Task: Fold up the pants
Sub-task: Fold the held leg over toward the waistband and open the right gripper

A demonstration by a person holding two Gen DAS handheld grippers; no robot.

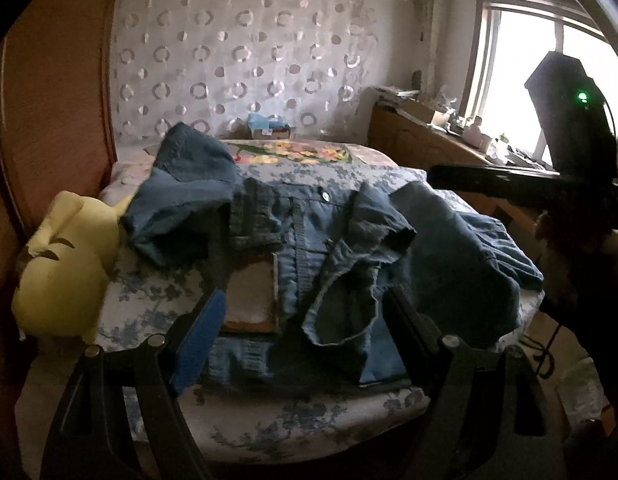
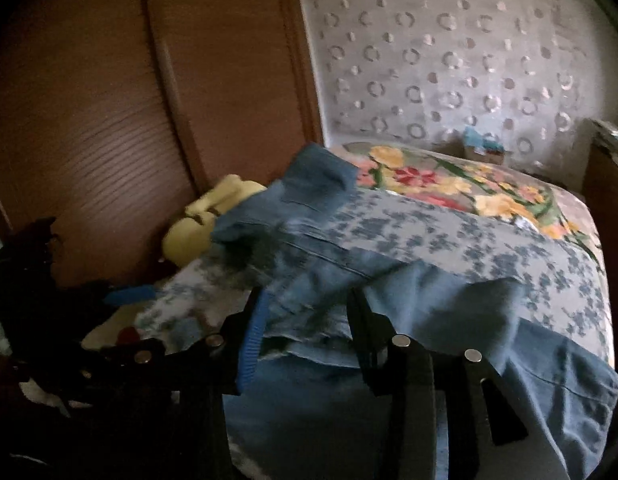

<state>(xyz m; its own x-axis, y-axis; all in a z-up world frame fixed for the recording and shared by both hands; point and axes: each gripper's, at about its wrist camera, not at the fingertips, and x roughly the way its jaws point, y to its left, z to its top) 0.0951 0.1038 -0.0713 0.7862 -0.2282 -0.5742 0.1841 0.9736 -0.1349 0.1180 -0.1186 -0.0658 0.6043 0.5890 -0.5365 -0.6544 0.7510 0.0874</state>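
Blue pants (image 2: pixel 389 280) on a floral bed (image 2: pixel 489 248).
The right hand-held gripper (image 2: pixel 305 336) hovers over the denim, jaws apart; a yellow plush (image 2: pixel 201 220) lies behind.

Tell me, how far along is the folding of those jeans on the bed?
Barely begun. The jeans lie crumpled on the bed, waistband button up, one leg bunched beside the yellow plush toy and cloth hanging over the near edge. Nothing is in hand: the left gripper is open above the denim, and the right gripper is open too. Flattening and every fold remain.
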